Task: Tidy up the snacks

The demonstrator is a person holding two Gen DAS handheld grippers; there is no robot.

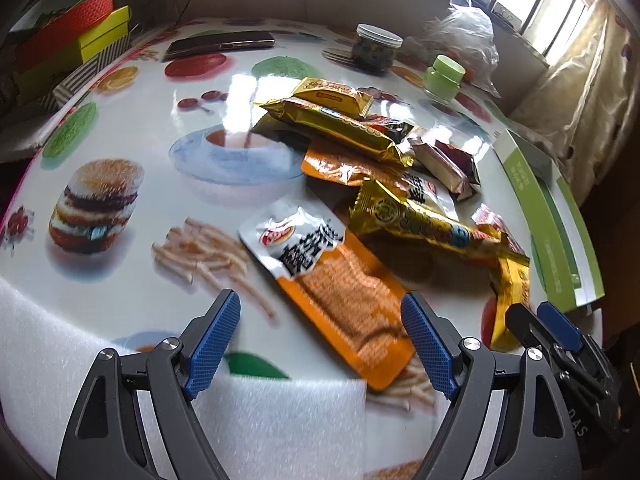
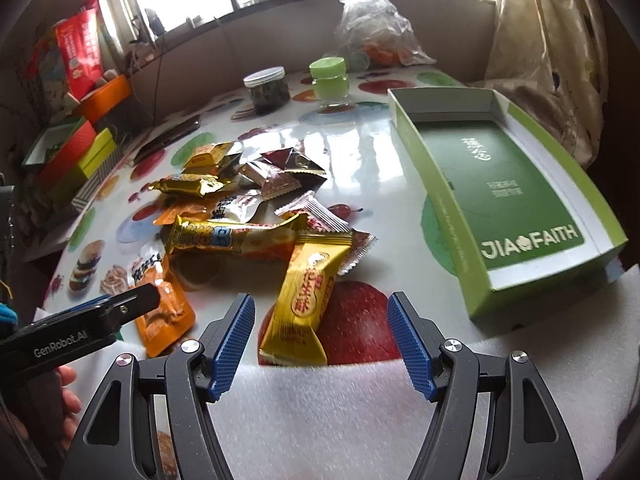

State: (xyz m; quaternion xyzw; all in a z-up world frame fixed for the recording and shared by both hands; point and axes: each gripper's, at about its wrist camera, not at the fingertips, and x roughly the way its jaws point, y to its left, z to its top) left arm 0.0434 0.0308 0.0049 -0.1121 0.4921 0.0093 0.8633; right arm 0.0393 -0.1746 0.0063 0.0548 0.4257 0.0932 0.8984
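A pile of snack packets lies on the food-print tablecloth; it also shows in the right wrist view. An orange-and-white flat packet lies nearest my left gripper, which is open and empty with the packet's near end between its fingers. A yellow packet lies just ahead of my right gripper, which is open and empty. An empty green box lies to the right of the pile. The left gripper also shows at the left edge of the right wrist view.
A dark-filled jar and a green-lidded jar stand behind the pile, with a clear plastic bag beyond. Coloured boxes are stacked at the left. A phone lies at the far side. White foam sheet covers the near edge.
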